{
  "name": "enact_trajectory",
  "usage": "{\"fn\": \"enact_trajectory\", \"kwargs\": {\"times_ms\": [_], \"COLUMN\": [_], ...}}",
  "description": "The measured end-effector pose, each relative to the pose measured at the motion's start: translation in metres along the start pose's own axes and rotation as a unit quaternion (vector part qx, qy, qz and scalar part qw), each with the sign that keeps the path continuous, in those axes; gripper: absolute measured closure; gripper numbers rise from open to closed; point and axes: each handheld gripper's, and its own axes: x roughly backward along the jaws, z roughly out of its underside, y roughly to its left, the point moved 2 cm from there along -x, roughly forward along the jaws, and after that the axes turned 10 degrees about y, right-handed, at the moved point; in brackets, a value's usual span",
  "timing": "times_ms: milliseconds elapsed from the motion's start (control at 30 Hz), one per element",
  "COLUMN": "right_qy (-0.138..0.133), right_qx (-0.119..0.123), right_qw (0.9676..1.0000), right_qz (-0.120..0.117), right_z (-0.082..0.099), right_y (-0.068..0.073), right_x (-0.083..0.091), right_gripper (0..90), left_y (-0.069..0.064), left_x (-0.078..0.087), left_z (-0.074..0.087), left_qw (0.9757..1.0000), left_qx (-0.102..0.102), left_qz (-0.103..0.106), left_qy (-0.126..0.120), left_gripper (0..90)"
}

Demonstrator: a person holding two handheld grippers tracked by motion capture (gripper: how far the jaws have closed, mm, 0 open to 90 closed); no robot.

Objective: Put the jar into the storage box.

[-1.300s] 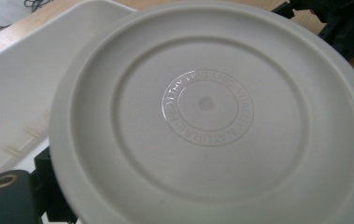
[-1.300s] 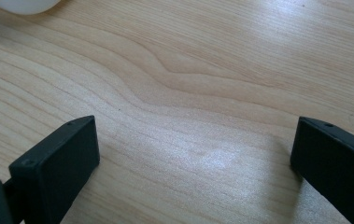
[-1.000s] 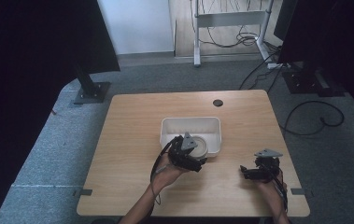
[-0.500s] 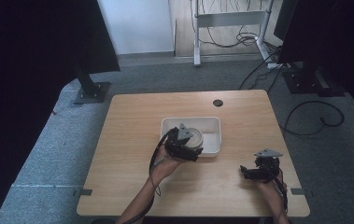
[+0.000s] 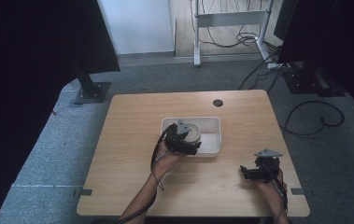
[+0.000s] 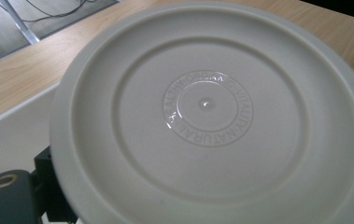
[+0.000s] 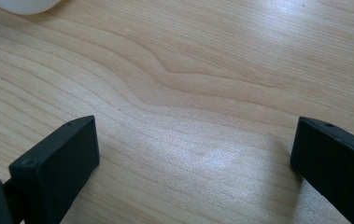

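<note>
Left gripper point(image 5: 184, 142) is clamped on a pale round plate point(image 6: 212, 116), gripped at its rim. In the high view the plate point(image 5: 191, 131) sits over the left end of the white bin point(image 5: 212, 140), which stands near the table's point(image 5: 128, 140) centre. The plate's underside faces the left gripper's camera, showing raised ring lettering. Right gripper point(image 5: 258, 170) rests near the table's front right corner, well apart from the bin. Its jaws stand wide apart over bare wood, holding nothing.
</note>
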Motion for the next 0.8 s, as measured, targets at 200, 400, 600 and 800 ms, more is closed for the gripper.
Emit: {"fn": "enact_trajectory", "kwargs": {"times_ms": [200, 400, 600, 800], "right_qy": [0.0, 0.0, 0.0, 0.0], "right_qx": [0.0, 0.0, 0.0, 0.0], "right_qw": [1.0, 1.0, 1.0, 1.0], "right_qz": [0.0, 0.0, 0.0, 0.0], "right_z": [0.0, 0.0, 0.0, 0.0], "right_y": [0.0, 0.0, 0.0, 0.0], "right_x": [0.0, 0.0, 0.0, 0.0], "right_gripper": [0.8, 0.8, 0.8, 0.8], "left_y": [0.002, 0.002, 0.004, 0.004], "left_x": [-0.011, -0.024, -0.036, -0.045], "left_z": [0.001, 0.004, 0.008, 0.012], "left_qw": [0.9999, 0.9996, 0.9991, 0.9987], "left_qx": [0.011, 0.024, 0.037, 0.041], "left_qz": [-0.006, -0.009, -0.012, -0.016], "left_qy": [0.003, 0.008, 0.015, 0.027], "left_gripper": [9.7, 9.7, 9.7, 9.7]}}
